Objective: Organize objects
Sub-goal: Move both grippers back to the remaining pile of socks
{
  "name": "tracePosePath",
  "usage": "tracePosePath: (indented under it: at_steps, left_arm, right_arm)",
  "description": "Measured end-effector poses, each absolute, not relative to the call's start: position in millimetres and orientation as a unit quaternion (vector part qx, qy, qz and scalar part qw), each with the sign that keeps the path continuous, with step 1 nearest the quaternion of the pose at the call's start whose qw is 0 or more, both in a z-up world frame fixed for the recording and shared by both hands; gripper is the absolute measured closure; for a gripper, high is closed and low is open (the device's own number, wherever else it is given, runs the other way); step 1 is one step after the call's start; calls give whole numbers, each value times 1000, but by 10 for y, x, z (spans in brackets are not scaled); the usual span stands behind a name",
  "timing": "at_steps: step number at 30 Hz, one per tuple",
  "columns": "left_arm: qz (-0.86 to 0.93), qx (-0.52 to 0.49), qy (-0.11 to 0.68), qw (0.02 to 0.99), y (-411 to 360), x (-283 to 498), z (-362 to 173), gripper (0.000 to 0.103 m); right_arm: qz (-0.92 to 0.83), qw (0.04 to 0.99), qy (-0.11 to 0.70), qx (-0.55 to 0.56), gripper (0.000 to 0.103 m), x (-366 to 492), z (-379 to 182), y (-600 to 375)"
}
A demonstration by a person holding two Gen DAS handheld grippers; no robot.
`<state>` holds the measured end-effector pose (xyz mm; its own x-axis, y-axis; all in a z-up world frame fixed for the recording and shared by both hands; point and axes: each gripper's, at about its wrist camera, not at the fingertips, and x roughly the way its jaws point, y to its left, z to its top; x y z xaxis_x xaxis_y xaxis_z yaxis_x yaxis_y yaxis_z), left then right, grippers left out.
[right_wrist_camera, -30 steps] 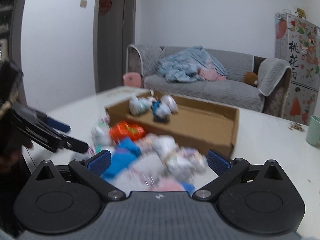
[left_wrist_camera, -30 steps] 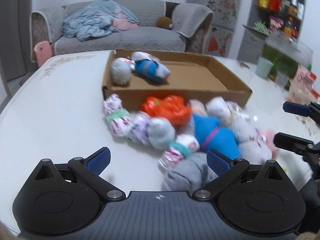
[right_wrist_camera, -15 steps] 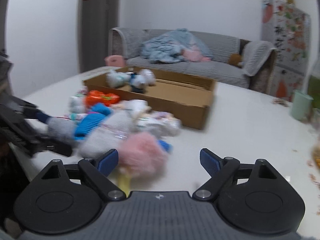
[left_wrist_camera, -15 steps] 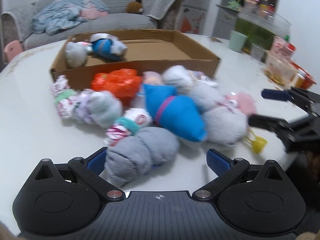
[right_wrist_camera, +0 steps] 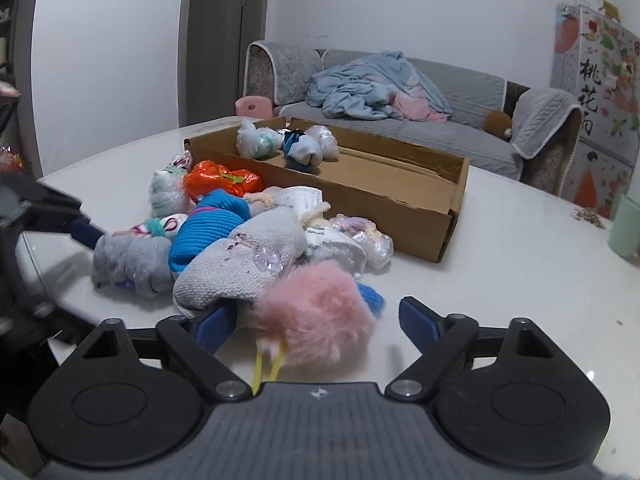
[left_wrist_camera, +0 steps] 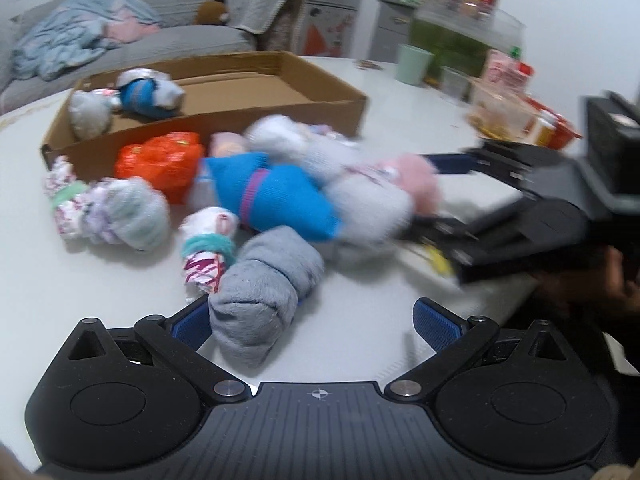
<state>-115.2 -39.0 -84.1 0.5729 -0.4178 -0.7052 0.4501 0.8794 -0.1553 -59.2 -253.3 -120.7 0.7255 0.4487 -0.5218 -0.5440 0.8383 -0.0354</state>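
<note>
Right gripper: my jaws have just been closing in; the pink fluffy pompom sits between them, the left pad against the pile, the right pad clear of it, so I count them as spread and not pinching.
Left gripper: my jaws stand wide; the grey rolled sock lies between them, up against my left pad, with a clear gap to the right pad.
Pile: rolled socks and small bundles heaped on the white table, just in front of the cardboard box.
Blue sock: mid-pile, touching the light grey knitted sock that lies against the pompom.
Orange bundle: against the box's near wall.
Box contents: three bundles at one end, a blue and white bundle among them; the rest of the box floor is bare cardboard.
Pompom detail: yellow strands hang from it toward my right wrist camera.
Other gripper seen from the left wrist: the right gripper reaches into the pile from the side, around the pompom, blurred.
Background: grey sofa with a crumpled light blue blanket; a green cup on the table's far side.
</note>
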Motion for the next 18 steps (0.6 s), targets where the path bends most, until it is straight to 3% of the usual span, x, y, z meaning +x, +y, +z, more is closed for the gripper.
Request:
tracePosePath:
  at_steps: [4, 11, 15, 17, 18]
  left_arm:
    - [-266, 13, 391, 881, -393, -1188, -846, 0]
    - [-178, -1, 388, 904, -194, -979, -852, 0]
    - [-167, -18, 391, 905, -81, -913, -825, 0]
    - [-180, -16, 395, 901, -84, -962, -813, 0]
    - [-183, -13, 396, 900, -90, -1003, -811, 0]
  right_arm:
    - [276, 920, 270, -62, 53, -527, -1253, -2669]
    - [216, 936, 272, -50, 55, -640, -1233, -2971]
    - [222, 933, 278, -50, 47, -669, -1233, -3018]
    - [238, 930, 274, -58, 20, -697, -1226, -2985]
    - [243, 930, 267, -65, 17, -714, -1214, -2963]
